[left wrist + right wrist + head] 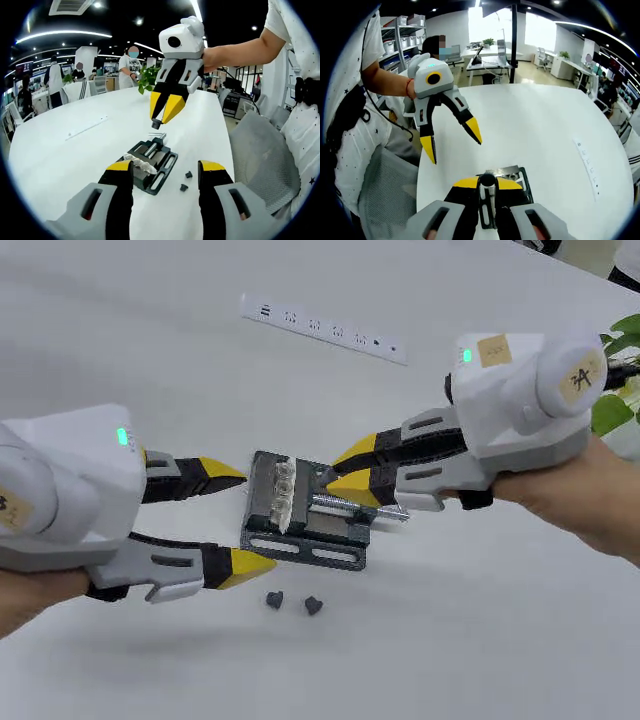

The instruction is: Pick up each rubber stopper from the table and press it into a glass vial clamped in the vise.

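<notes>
Right gripper pinches a rubber stopper; upright glass vials in the vise sit just below and ahead of its tips; left gripper gapes wide, nearby.

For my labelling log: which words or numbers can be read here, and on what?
"3A" or "34", handwritten, unsure: tan sticker on right gripper.
top sticker there: unreadable.
cut-off sticker on left gripper: unreadable.
power strip marks: too small.
</notes>
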{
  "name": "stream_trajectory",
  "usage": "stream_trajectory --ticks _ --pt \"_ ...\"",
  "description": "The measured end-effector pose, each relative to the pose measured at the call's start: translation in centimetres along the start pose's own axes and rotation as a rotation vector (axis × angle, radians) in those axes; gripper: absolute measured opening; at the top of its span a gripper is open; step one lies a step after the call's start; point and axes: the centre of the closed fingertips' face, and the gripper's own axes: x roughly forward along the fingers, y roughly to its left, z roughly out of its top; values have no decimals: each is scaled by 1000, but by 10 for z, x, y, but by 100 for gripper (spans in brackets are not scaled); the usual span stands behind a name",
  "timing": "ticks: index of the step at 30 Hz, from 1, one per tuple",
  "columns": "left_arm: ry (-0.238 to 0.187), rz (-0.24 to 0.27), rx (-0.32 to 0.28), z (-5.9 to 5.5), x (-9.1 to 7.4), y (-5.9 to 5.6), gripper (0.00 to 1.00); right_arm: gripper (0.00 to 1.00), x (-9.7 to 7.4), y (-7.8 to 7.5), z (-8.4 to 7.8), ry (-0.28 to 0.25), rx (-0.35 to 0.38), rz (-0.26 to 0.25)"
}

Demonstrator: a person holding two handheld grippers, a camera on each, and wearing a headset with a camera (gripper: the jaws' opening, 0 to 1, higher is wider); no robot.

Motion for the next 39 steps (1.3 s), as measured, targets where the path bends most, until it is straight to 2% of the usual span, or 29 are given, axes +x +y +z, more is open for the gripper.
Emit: stream_trajectory --ticks 4,6,8,10,20,29,39 --pt "-10 13 -4 -5 -4 9 57 6 13 -13 1 48 -7 3" --pt "-32 29 9 -5 -6 14 59 6 20 -20 -1 77 -18 8" --pt "-46 34 -7 -6 -7 17 67 6 28 -29 -5 109 -25 11" --pt "-62 43 4 -5 -8 19 70 6 36 -36 -8 136 -32 13" --pt "-75 35 -19 -14 -8 26 77 6 62 -50 -30 252 -57 40" --pt "-86 33 -32 -17 -8 30 79 6 71 -52 -33 290 -61 61" --pt "-93 24 -37 -19 -6 27 78 6 74 -51 -36 315 -71 75"
